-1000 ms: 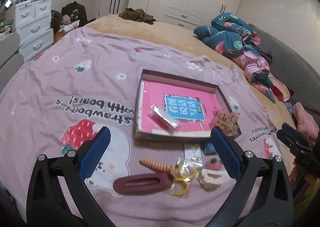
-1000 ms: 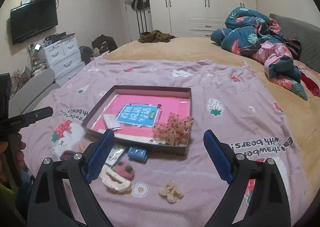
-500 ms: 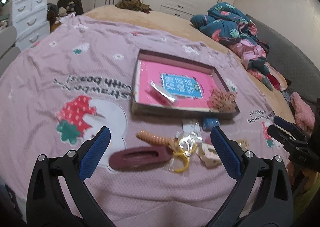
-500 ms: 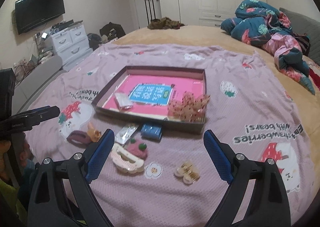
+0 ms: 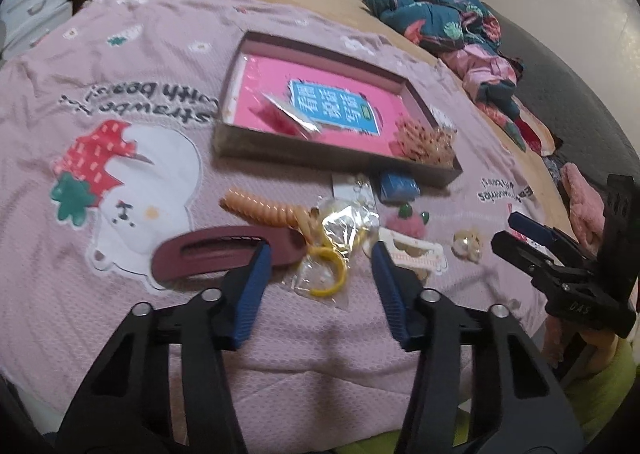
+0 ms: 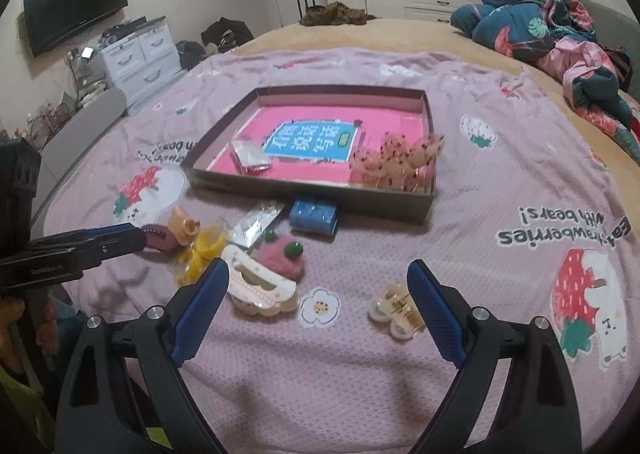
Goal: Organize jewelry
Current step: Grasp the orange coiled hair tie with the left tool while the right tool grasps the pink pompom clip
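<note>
The left gripper [image 5: 320,254] is coming down w/ its jaws just been closing, half-narrowed now, and nothing is pinched yet; the yellow ring in its clear bag [image 5: 326,266] is lying right in the gap at 12 o'clock, so prob that is the pick. The dark red hair clip [image 5: 224,254] is sitting just beside the left finger at 10 o'clock, w/ the orange twisty clip [image 5: 264,210] behind it. Farther up at 12 o'clock the box [image 6: 224,182] is lying open on the pink blanket [image 6: 320,394], prob so small bits can be dropped in; a fluffy peach scrunchie [image 6: 396,166] and a small clear packet [image 6: 250,156] are in it already. Loose bits are crowding by the box's near wall: a blue card [image 6: 314,216], a pink strawberry clip [image 6: 280,258], a white clip [image 6: 260,288]. The right gripper [image 6: 320,310] is spread wide, holding nothing, and the small pearl clip [image 6: 394,308] is lying just inside its right finger at 1 o'clock, prob its next grab.
</note>
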Available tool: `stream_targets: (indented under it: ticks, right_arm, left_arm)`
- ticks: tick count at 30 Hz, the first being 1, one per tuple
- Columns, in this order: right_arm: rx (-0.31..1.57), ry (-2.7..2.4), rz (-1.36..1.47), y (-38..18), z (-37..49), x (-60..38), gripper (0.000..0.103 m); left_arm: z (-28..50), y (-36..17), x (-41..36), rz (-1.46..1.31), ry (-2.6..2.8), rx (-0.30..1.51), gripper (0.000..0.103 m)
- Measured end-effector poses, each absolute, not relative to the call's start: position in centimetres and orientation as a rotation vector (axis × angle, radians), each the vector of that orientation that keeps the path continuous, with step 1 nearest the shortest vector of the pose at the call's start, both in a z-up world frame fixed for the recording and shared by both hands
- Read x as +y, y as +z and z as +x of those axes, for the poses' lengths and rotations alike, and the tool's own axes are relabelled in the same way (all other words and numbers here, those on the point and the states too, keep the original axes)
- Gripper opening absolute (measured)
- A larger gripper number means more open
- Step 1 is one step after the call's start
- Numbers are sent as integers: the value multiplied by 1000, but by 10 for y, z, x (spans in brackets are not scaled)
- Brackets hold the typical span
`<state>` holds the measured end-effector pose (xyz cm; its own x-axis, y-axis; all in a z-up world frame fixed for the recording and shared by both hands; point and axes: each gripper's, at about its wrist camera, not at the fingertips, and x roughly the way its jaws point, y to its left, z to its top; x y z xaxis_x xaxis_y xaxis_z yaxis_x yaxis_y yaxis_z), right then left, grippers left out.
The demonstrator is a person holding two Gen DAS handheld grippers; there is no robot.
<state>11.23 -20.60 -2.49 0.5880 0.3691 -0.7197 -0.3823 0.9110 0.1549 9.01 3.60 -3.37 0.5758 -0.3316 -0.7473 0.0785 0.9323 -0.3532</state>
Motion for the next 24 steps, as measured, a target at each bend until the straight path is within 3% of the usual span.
stream_targets:
  ticks: [13,16,24]
  right_arm:
    - [904,480,-26,-53,131,-186,90]
    - [919,489,-26,-58,139,-182,90]
    - [963,518,-4,-67,160,-170,74]
  left_arm:
    - [124,-52,32,-304,-212,971,19]
    - [130,-58,34,-313,-206,989,7]
    - [130,-55,41,-328,-198,963,5]
